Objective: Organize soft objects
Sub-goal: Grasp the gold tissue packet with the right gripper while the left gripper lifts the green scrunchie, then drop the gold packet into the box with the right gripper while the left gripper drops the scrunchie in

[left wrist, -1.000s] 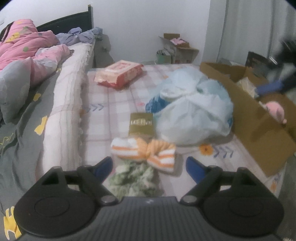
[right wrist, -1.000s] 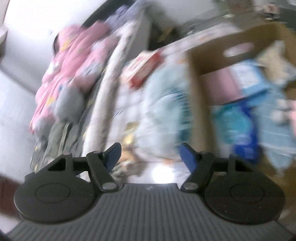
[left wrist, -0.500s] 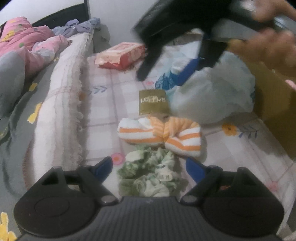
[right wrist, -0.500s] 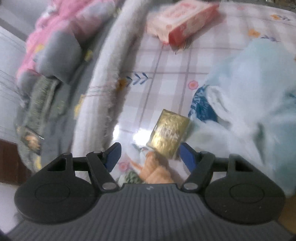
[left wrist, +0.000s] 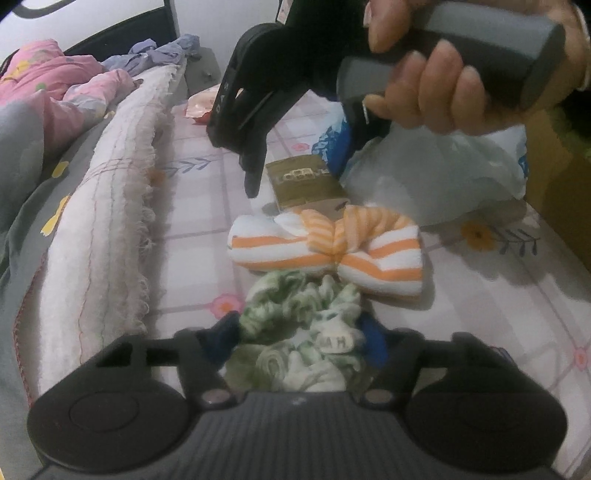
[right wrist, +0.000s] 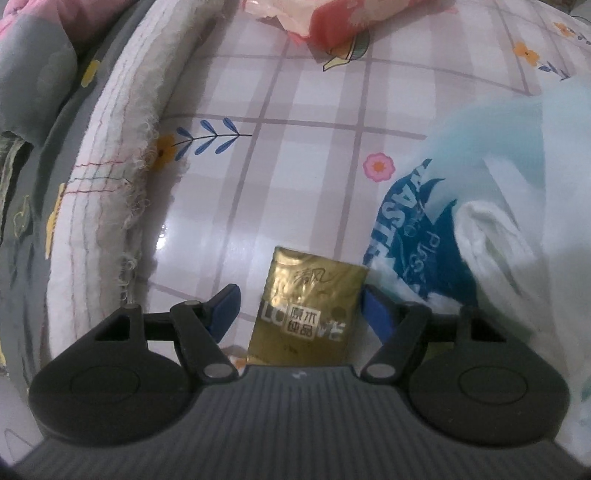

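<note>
Since my left gripper (left wrist: 299,341) has just been closing around the green scrunchie (left wrist: 301,332) lying on the bed sheet (left wrist: 498,295) and my right gripper (right wrist: 297,306) gapes around the gold tissue pack (right wrist: 306,314), touching neither side, I'd guess the scrunchie squishes out or the right snags the plastic bag (right wrist: 498,221).

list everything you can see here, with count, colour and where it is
green-and-white scrunchie: 1, between the left gripper's fingers
striped cloth bundle: 1, orange and white, just beyond the scrunchie
gold tissue pack: 1, between the right gripper's fingers, not pinched
plastic bag: 1, pale blue-white with blue print, right of the gold pack
red-and-pink packet: 1, far end of the sheet
checked sheet: 1, pink-white with flowers
white fringed blanket: 1, left edge
pink quilt: 1, far left
left gripper: jaws just closing
right gripper: open
hand: holding the right gripper
</note>
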Available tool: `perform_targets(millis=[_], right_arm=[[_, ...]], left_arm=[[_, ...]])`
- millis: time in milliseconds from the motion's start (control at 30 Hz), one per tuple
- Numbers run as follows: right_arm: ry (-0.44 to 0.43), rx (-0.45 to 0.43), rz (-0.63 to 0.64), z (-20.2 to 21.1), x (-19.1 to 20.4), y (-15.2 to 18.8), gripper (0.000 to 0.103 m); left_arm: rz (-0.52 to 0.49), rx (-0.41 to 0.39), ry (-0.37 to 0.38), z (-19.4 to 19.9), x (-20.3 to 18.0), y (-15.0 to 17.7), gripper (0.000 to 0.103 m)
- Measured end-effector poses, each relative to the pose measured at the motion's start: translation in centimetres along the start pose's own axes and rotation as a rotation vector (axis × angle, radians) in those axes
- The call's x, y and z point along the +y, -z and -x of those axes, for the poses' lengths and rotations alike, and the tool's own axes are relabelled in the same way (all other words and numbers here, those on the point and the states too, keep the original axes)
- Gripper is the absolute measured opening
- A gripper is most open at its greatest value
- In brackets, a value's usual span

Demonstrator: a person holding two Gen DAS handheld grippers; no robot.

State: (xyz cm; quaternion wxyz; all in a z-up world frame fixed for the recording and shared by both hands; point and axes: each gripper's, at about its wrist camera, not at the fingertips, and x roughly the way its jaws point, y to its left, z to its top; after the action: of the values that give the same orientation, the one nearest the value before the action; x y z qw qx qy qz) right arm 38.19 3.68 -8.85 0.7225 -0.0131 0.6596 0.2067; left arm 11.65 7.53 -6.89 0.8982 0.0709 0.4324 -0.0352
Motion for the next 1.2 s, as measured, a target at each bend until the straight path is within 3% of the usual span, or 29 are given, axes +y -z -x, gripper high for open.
perform_targets(millis=[100,167,267,467,767,1000,1200], right_arm=[[0.006,-0.017,0.032,0.0,0.6,0.1,0.074],[0.018,-0.029,0.056,0.0,0.8,0.3,0.066],[0.025,-0.050,0.086,0.3,0.9,0.6,0.058],[-0.024,-0.086,0.062,1.0,0.2,1.2,0.056],[-0.261,-0.203,-0.003,7.3,-1.4,2.9,0.056],[-0.425,-0.306,-0.038,14.9,-5.1,6.9,0.056],[-0.366,-0.444,-0.063,22.8,-12.0,13.4,0.057]], left_arm=[[0.018,-0.008,0.000,0.0,0.3,-0.1,0.053],[0.030,-0.009,-0.008,0.0,0.5,-0.2,0.041],[0.050,-0.012,-0.013,0.3,0.7,-0.2,0.034],[0.070,-0.030,-0.045,1.8,1.3,0.0,0.027],[0.108,-0.110,-0.105,6.2,2.5,-0.6,0.026],[0.105,-0.231,-0.040,10.8,1.4,-3.0,0.026],[0.038,-0.325,0.120,12.8,-2.7,-6.8,0.026]])
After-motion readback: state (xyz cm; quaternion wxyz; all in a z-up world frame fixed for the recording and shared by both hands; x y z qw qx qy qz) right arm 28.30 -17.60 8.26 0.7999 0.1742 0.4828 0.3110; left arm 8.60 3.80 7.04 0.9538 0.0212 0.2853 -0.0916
